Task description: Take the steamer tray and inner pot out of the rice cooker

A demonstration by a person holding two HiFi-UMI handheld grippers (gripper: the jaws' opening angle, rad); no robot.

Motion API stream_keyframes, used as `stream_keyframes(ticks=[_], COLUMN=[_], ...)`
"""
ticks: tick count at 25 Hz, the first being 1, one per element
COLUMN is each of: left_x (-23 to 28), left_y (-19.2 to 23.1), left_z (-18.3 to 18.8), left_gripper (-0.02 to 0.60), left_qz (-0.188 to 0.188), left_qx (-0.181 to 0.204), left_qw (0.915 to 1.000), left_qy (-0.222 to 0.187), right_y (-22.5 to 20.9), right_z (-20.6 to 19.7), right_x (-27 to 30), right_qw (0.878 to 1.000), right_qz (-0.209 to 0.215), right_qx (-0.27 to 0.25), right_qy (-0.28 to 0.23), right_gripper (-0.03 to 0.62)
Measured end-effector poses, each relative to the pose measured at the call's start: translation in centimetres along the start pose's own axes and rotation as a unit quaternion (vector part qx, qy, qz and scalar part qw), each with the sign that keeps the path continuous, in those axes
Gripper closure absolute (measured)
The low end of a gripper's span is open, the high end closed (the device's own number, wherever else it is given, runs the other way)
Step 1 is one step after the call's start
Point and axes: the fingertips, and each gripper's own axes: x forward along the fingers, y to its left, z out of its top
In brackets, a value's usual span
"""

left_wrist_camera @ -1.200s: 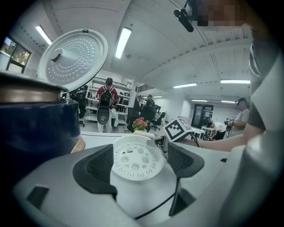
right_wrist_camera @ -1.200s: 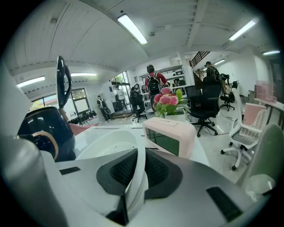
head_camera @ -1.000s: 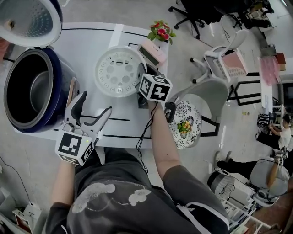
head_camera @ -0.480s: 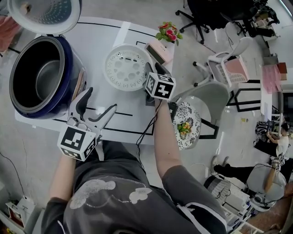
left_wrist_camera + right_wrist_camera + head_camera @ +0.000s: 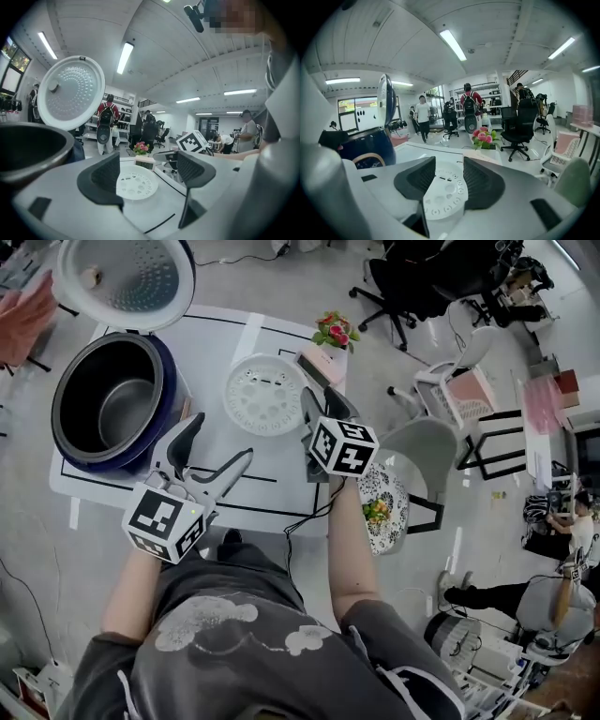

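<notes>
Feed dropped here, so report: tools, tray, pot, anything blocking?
Left tool open, empty. Right tool open, jaws just been opening, nothing between them. Steamer tray out on table; inner pot still in rice cooker, lid up. Nothing blocking.

Left gripper (image 5: pixel 217 441) gapes empty; right gripper (image 5: pixel 323 405) has just been opening, empty.

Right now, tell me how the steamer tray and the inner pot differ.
The steamer tray is white; the inner pot is dark grey metal. The tray is flat with holes; the pot is deep. The tray lies on the table; the pot sits in the rice cooker. Both are round.
</notes>
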Motion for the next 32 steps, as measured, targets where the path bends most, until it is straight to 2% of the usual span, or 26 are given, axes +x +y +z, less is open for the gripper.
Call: stream_keyframes(ticks=[4, 9, 13, 17, 21, 26, 29, 32], left_x=[-1.7, -5.0, -8.8, -12.2, -14.7, -18.2, -19.5, -20.3], left_y=[1.1, 4.0, 7.9, 13.0, 17.9, 24.4, 27.0, 29.5], left_z=[4.4, 8.8, 11.6, 12.9, 12.5, 12.2, 12.0, 11.5], left_gripper=[0.193, 0.193, 0.193, 0.193, 0.193, 0.193, 0.193, 0.193], left_qz=[0.012, 0.030, 0.056, 0.090, 0.122, 0.154, 0.153, 0.144], left_qx=[0.022, 0.055, 0.076, 0.093, 0.107, 0.118, 0.117, 0.112], left_qw=[0.9991, 0.9962, 0.9924, 0.9885, 0.9847, 0.9798, 0.9804, 0.9825], left_qy=[-0.033, -0.061, -0.078, -0.079, -0.064, -0.046, -0.041, -0.039], right_y=[2.9, 8.8, 14.3, 20.3, 25.2, 31.4, 34.9, 37.0], right_z=[3.7, 7.8, 10.8, 12.6, 11.7, 9.6, 8.2, 7.2], right_x=[-1.8, -2.0, -2.2, -2.4, -1.5, 0.4, 0.9, 2.6], right_qw=[0.999, 0.996, 0.992, 0.987, 0.984, 0.981, 0.973, 0.970], right_qz=[0.022, 0.055, 0.076, 0.103, 0.136, 0.156, 0.164, 0.141], right_qx=[0.001, -0.021, -0.034, -0.050, -0.068, -0.111, -0.164, -0.195], right_qy=[-0.037, -0.070, -0.098, -0.117, -0.096, -0.035, 0.005, 0.032], right_gripper=[0.388, 0.388, 0.388, 0.388, 0.358, 0.321, 0.313, 0.313])
